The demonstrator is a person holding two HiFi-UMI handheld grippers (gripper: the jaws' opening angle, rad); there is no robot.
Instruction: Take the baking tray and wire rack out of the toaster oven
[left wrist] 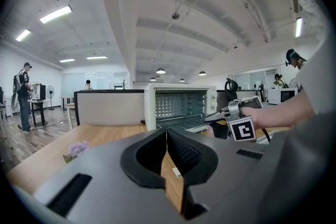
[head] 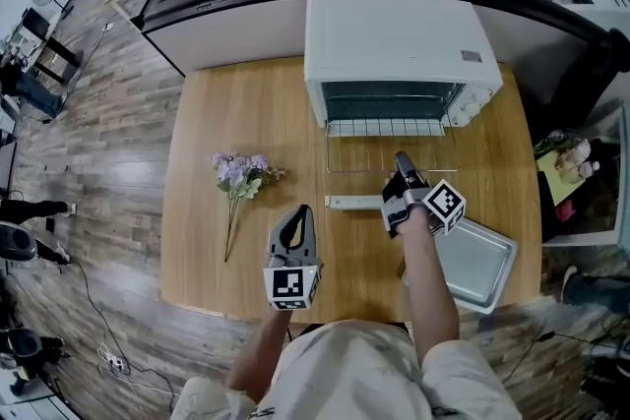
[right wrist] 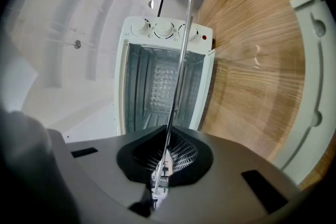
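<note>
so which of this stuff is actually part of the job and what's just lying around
Part of the job:
- toaster oven, door open
- wire rack, partly out, held in the shut jaws of the right gripper
- baking tray, already out on the table

Lying about:
- bunch of flowers
- left gripper, jaws shut, empty

Open table (head: 285, 108) between flowers (head: 241, 170) and oven door (head: 346, 203); the wire rack (head: 384, 128) seemingly fills the mouth of the toaster oven (head: 394, 39).

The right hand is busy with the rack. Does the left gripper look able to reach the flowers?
Probably yes: the left gripper, shut and empty, sits near the flowers, with only bare table between them.
</note>
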